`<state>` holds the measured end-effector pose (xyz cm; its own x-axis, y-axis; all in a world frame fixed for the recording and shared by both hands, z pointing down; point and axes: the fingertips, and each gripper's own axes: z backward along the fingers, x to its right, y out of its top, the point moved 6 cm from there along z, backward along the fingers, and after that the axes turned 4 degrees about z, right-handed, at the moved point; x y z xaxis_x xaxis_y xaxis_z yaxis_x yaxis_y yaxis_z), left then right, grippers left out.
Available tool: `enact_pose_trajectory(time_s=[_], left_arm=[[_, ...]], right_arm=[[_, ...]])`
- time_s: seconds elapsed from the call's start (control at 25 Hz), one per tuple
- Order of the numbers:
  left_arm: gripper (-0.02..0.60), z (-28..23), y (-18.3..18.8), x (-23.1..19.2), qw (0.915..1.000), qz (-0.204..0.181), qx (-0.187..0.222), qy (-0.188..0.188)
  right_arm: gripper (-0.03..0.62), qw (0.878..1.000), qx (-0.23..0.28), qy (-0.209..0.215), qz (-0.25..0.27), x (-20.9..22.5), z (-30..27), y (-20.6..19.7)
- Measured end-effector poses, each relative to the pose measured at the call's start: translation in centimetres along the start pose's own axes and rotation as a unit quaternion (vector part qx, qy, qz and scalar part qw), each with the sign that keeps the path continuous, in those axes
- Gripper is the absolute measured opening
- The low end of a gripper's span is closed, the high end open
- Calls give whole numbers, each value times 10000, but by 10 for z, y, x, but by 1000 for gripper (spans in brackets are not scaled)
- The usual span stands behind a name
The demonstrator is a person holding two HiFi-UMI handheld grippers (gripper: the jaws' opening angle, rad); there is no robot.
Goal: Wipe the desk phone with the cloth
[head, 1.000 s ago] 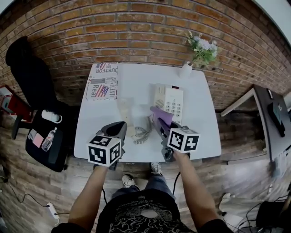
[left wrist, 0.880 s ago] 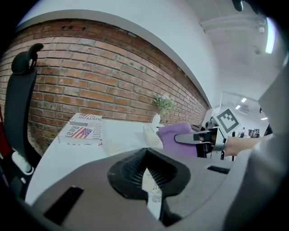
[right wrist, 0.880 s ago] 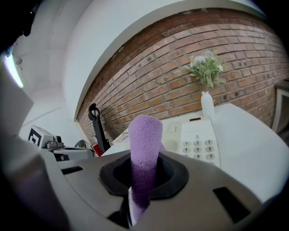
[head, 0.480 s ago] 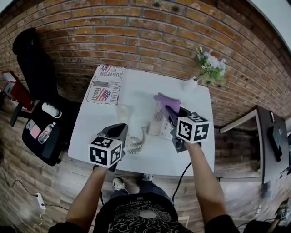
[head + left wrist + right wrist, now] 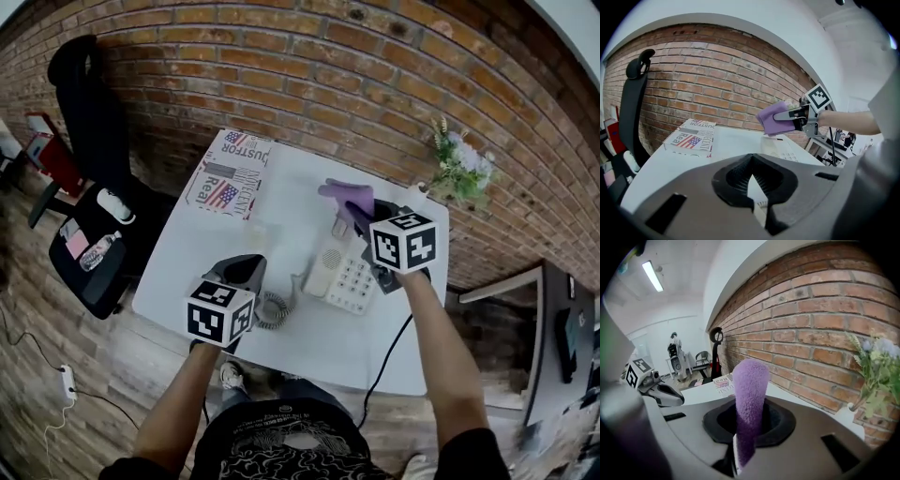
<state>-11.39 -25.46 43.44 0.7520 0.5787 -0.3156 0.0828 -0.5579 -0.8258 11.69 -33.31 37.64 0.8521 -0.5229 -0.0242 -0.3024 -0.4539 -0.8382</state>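
The white desk phone (image 5: 345, 274) lies in the middle of the white desk (image 5: 202, 253), its coiled cord (image 5: 272, 307) running toward my left gripper (image 5: 242, 272). That gripper is shut on a pale handset (image 5: 253, 239), which shows as a white sliver between its jaws in the left gripper view (image 5: 752, 187). My right gripper (image 5: 361, 214) is shut on the purple cloth (image 5: 339, 194) and hangs just past the phone's far end. The cloth (image 5: 749, 394) stands up from the shut jaws. The left gripper view shows the cloth (image 5: 773, 118) above the phone (image 5: 783, 147).
A flag-printed box (image 5: 230, 178) lies at the desk's far left corner. A small white vase of flowers (image 5: 459, 159) stands at the far right by the brick wall. A black chair (image 5: 89, 103) and a low black stand with a bottle (image 5: 94, 253) are left of the desk.
My right gripper has carried the cloth away from me, from over the phone's near side to beyond its far end. The left gripper has stayed put. The head view has swung.
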Motion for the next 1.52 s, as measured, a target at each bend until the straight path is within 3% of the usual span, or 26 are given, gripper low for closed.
enact_pose_trajectory(time_s=[0.32, 0.48, 0.76, 0.88, 1.04, 1.52], left_arm=[[5, -1, -1, -10, 9994, 88, 129, 298], [5, 2, -6, -15, 9985, 179, 132, 505], [5, 10, -12, -20, 9962, 587, 274, 582], [5, 12, -14, -22, 9953, 740, 274, 560], [5, 20, -20, -26, 9952, 653, 207, 704], [5, 33, -28, -28, 9972, 560, 74, 484]], right_arm=[[44, 9914, -636, 447, 1057, 17, -48, 7], [46, 9778, -1058, 784, 1633, 13, -72, 0], [46, 9522, -1686, 1279, 2203, -3, -99, -20], [46, 9421, -1983, 1393, 2318, -9, -105, -28], [46, 9376, -2140, 1468, 2314, -16, -107, -36], [46, 9391, -2254, 1388, 2190, -43, -96, -51]])
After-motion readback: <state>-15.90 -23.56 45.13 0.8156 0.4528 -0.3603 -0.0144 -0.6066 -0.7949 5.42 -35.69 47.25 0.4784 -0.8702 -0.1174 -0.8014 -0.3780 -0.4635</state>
